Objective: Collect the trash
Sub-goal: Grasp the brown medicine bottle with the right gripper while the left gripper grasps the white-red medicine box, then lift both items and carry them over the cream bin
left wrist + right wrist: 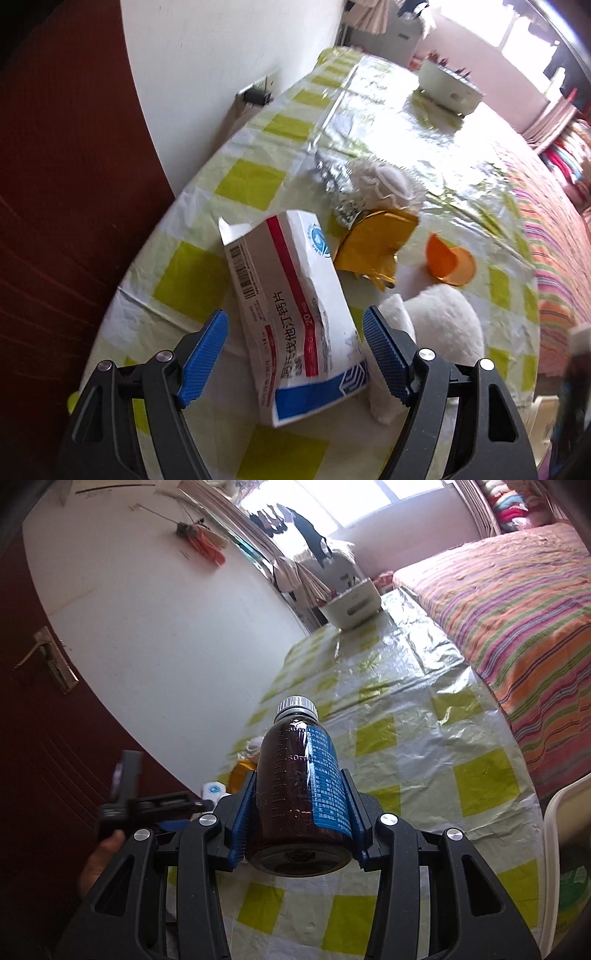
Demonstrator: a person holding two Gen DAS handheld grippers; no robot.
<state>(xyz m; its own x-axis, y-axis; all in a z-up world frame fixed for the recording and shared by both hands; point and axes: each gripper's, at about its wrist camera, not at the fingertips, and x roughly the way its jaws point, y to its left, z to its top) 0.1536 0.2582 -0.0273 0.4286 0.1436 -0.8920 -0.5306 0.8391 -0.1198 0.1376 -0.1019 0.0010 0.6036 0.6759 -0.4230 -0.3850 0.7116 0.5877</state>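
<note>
In the left wrist view a torn white medicine box (pixel 295 314) with a red stripe lies on the checked tablecloth, between the wide-apart blue pads of my left gripper (pixel 295 321); the pads do not touch it. Beyond it lie a gold foil wrapper (pixel 373 236), an orange plastic piece (pixel 448 264), crumpled silver foil (pixel 336 177) and white tissue wads (pixel 391 184). A larger white tissue (pixel 439 325) sits by the right pad. In the right wrist view my right gripper (pixel 299 782) is shut on a brown medicine bottle (pixel 295 786) with a blue label and silver cap, held above the table.
A white basket (pixel 448 88) stands at the table's far end, also the white basket (pixel 352 605). A striped bed (pixel 517 602) runs along the table's right side. A dark red door (pixel 40 720) and white wall lie left. A person's hand (pixel 99 856) holds the other gripper.
</note>
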